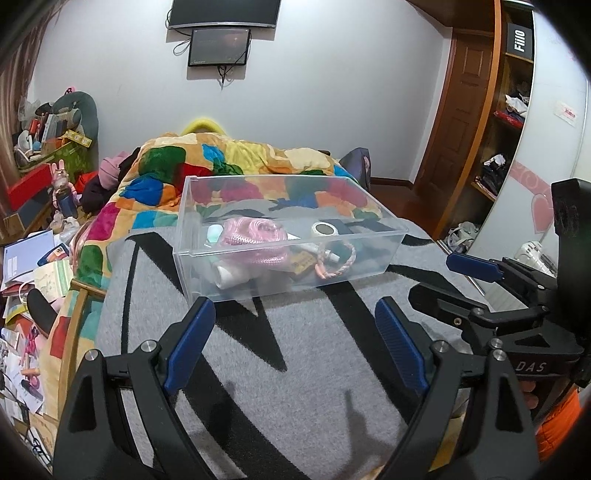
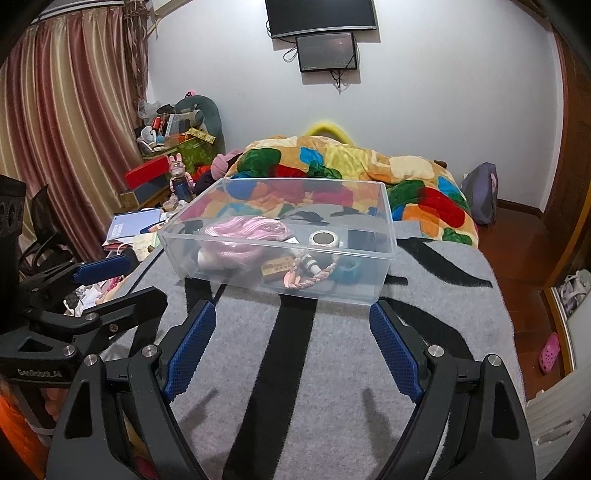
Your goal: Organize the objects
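Observation:
A clear plastic box [image 1: 384, 225] [image 2: 388, 221] stands on the grey and black blanket on the bed. It holds a pink coiled rope [image 1: 251, 236] [image 2: 243, 232], a white tape roll [image 1: 325, 229] [image 2: 324, 239], a white bottle [image 1: 232, 275], a braided pink bracelet [image 1: 338, 266] [image 2: 314, 275], a brown tag [image 2: 275, 269] and a teal ring [image 2: 347, 271]. My left gripper [image 1: 295, 310] is open and empty just in front of the box. My right gripper [image 2: 291, 314] is open and empty, also just short of the box. Each gripper shows in the other's view, the right one [image 1: 476, 273] and the left one [image 2: 107, 273].
A colourful patchwork quilt [image 1: 236, 162] [image 2: 369, 166] lies bunched behind the box. Cluttered papers and boxes [image 1: 33, 258] fill the left side by the bed. A wardrobe [image 1: 506, 110] stands at the right, with wooden floor [image 2: 517, 251] beside the bed. Two screens [image 2: 325, 33] hang on the wall.

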